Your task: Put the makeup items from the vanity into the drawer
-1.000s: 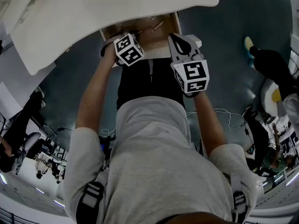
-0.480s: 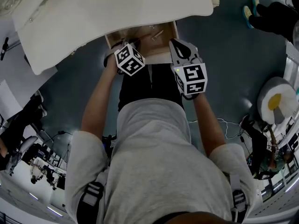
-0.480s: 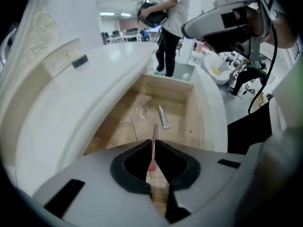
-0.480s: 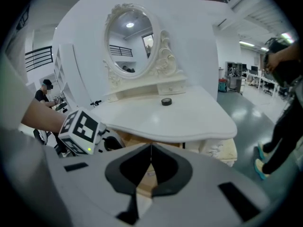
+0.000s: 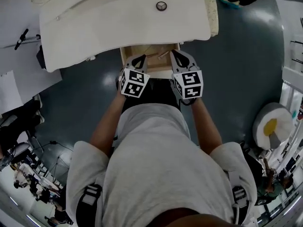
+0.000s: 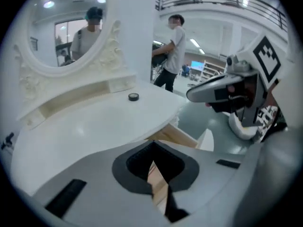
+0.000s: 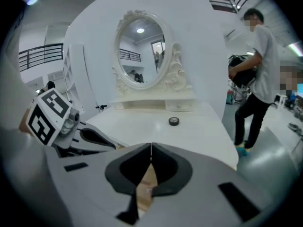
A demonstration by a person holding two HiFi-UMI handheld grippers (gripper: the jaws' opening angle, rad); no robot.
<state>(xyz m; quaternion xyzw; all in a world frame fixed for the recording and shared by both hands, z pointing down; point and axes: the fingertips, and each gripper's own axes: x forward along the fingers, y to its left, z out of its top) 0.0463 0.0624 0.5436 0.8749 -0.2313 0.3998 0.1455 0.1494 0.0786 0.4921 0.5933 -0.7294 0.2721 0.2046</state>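
A small round black makeup pot (image 5: 161, 5) sits alone on the white vanity top (image 5: 109, 27), also seen as the pot (image 6: 134, 97) and the pot (image 7: 174, 121). Below the top's front edge the wooden drawer (image 5: 142, 51) stands open, with a thin stick-like item (image 5: 163, 55) lying inside. My left gripper (image 5: 140, 59) hangs over the drawer's left part. Its jaws have just been closing and meet with nothing between them (image 6: 152, 150). My right gripper (image 5: 177, 54) is over the drawer's right part, shut and empty (image 7: 151, 148). Each shows in the other's view: right gripper (image 6: 222, 86), left gripper (image 7: 90, 138).
An oval mirror in a carved white frame (image 7: 140, 56) rises at the back of the vanity, with a low shelf (image 7: 156, 105) under it. A person (image 7: 255, 79) stands to the right of the vanity on the dark floor (image 5: 236, 65). My own body fills the lower head view.
Both grippers have lifted up out of the drawer, the left one more. The left gripper has rolled, so its marker cube shows another face. The head view now takes in the vanity top and the pot.
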